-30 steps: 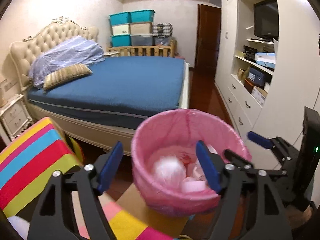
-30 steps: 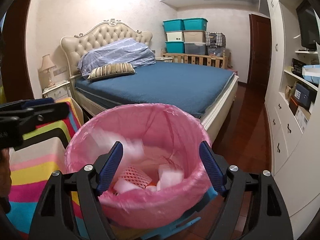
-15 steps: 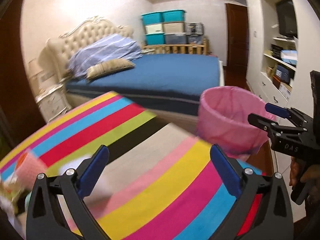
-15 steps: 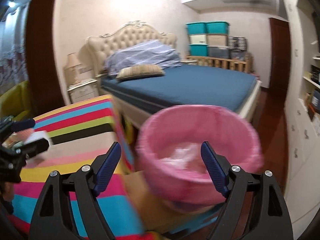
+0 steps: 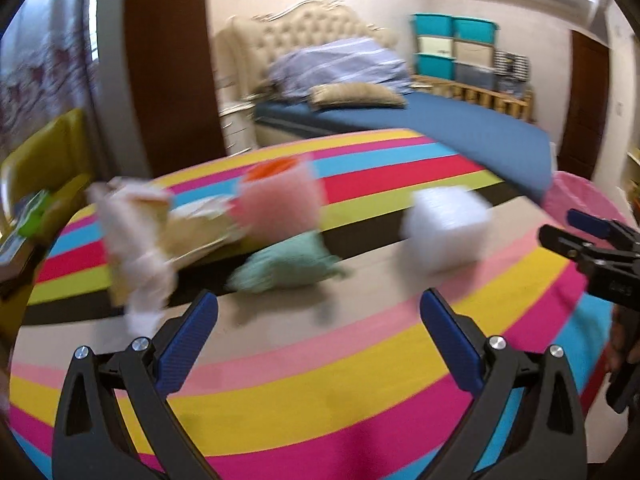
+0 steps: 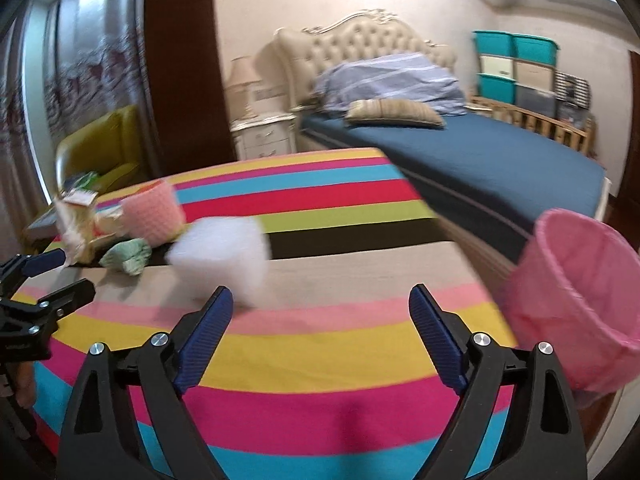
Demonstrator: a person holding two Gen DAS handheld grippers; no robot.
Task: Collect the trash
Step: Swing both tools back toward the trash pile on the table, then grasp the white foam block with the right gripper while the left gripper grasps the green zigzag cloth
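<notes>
Both views have swung away from the pink plastic-lined waste bin [image 6: 576, 312] toward the rainbow-striped cloth surface [image 5: 320, 380]; a second ago each tool hung right over the bin's mouth.

Nearest, the left tool [image 5: 318, 334] now stands fully spread with nothing between its blue-padded fingers, wider than a second ago. The right tool [image 6: 320, 336] is empty too, its jaws still opening.

Past the left tool's fingers lies a crumpled mint-green wad [image 5: 286, 266]. Just right of it sits a blurred white foam block [image 5: 446, 232], which in the right wrist view lies just beyond the right tool's left finger. Behind the green wad stands a pink foam-net sleeve [image 5: 278, 206], and to its left a heap of crumpled pale wrappers [image 5: 136, 232].

The bin now stands off the surface's right edge, beside the bed.

Farther back is a blue-sheeted bed [image 6: 480, 152] with a cream tufted headboard [image 6: 360, 46], a striped pillow and a folded blue-grey quilt. A white nightstand [image 6: 264, 138] with a lamp stands left of it, an olive-yellow armchair [image 6: 100, 152] farther left, and stacked teal and beige storage boxes [image 6: 516, 68] against the far wall.
</notes>
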